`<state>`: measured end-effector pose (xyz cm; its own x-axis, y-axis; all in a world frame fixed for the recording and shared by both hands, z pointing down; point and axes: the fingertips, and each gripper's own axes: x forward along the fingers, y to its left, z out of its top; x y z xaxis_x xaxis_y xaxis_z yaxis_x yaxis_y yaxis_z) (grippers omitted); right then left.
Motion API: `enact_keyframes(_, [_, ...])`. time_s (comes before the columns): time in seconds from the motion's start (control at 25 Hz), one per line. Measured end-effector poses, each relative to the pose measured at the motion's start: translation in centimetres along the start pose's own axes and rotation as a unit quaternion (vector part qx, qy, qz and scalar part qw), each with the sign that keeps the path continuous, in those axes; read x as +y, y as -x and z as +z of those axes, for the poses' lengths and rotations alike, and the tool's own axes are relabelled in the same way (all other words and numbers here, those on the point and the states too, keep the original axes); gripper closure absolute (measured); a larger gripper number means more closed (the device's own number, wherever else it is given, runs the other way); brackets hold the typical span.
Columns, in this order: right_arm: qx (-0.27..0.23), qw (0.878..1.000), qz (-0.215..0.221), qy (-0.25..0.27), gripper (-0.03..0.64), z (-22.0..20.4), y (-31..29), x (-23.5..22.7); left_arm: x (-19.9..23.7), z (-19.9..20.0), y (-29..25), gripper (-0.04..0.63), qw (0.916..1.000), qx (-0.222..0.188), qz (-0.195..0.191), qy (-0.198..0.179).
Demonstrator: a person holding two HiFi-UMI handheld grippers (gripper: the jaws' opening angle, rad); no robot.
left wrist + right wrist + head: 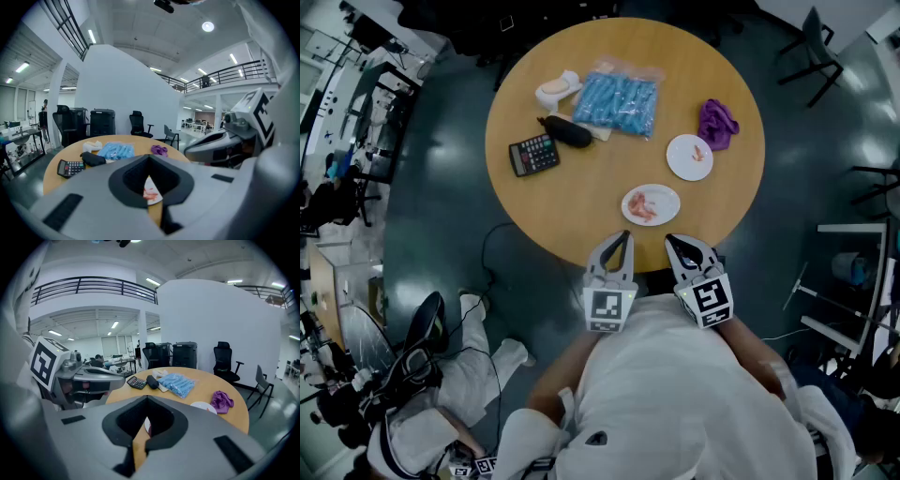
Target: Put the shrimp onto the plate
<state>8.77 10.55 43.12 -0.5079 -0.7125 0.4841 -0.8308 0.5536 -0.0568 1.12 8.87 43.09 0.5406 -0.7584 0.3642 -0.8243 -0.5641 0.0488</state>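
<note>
Two white plates lie on the round wooden table [581, 202]. On the near plate [667, 194] are several pink shrimp [641, 207]. The far plate [680, 148] holds one shrimp [698, 153]. My left gripper [624, 235] and right gripper [669, 240] hover side by side at the table's front edge, just short of the near plate. Both are shut with nothing between the jaws. In the left gripper view, the near plate's shrimp [150, 192] show through the gap behind the shut left gripper [149, 158]. In the right gripper view, the shut right gripper [147, 398] hides most of the near plate, and the far plate [202, 405] lies beyond it.
At the table's far side lie a blue bag [617, 101], a black pouch [566, 131], a calculator [533, 155], a white item [557, 90] and a purple cloth [717, 123]. Office chairs and desks stand around on the dark floor.
</note>
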Motion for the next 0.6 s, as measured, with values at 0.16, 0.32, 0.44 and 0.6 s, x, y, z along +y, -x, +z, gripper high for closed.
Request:
enact_keyframes(0.16, [0.003, 1.000, 0.002, -0.001, 0.601, -0.1, -0.1, 0.1, 0.1, 0.0, 0.1, 0.589, 1.0000, 0.000, 0.002, -0.002])
enact_keyframes(0.32, [0.012, 1.000, 0.006, 0.001, 0.601, -0.3, -0.3, 0.2, 0.1, 0.2, 0.1, 0.589, 1.0000, 0.000, 0.002, 0.001])
enact_keyframes(0.44, [0.016, 1.000, 0.006, 0.009, 0.601, -0.5, -0.8, -0.1, 0.2, 0.3, -0.2, 0.589, 1.0000, -0.001, 0.003, 0.003])
enact_keyframes(0.6, [0.057, 0.997, 0.014, 0.049, 0.601, -1.8, -2.5, -1.6, 0.6, 0.1, -0.9, 0.589, 0.9999, -0.002, 0.010, 0.004])
